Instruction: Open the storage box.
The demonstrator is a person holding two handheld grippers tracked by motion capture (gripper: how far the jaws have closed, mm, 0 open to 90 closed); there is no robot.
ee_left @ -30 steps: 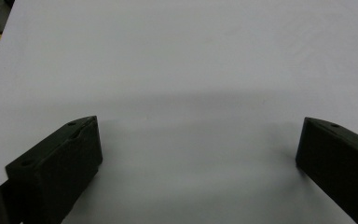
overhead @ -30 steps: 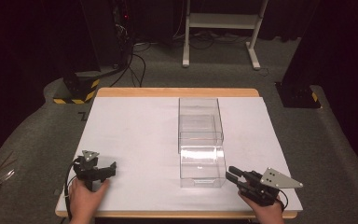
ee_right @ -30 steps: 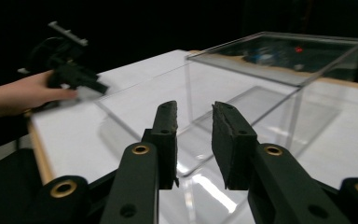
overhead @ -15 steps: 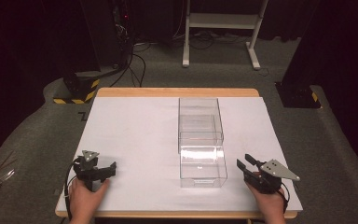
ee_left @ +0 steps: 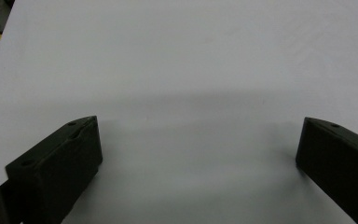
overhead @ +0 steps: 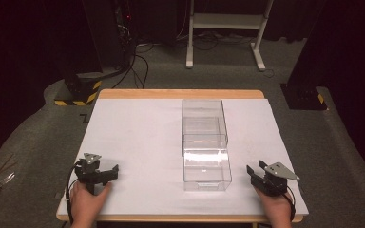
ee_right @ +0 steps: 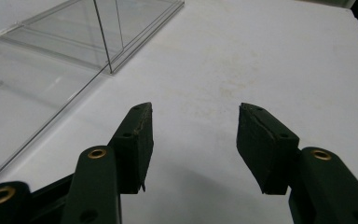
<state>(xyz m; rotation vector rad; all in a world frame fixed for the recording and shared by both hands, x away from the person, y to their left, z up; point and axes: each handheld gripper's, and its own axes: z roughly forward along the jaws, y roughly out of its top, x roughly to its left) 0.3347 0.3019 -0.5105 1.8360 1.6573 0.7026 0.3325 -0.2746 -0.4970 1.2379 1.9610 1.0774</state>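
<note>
The clear box (overhead: 205, 142) sits in the middle of the white table (overhead: 138, 133), a little right of centre — a long see-through case lying lengthwise, with a second clear part drawn out at its near end toward the person.

Over on the left, the left gripper (overhead: 105, 174) rests at the near left corner of the table, a hand (overhead: 88, 202) behind it. In the left gripper view its jaws stand wide apart over bare white surface, nothing between them. It is well apart from the box.

Across to the right now — the right gripper (overhead: 253, 173) sits low at the near right edge, just beside the box's near end but not touching it. Its jaws have just been opening, and the right gripper view (ee_right: 193, 140) shows them parted with only table between the pads (ee_right: 142, 140). The box's clear wall (ee_right: 51, 60) lies off to the left of those jaws.
</note>
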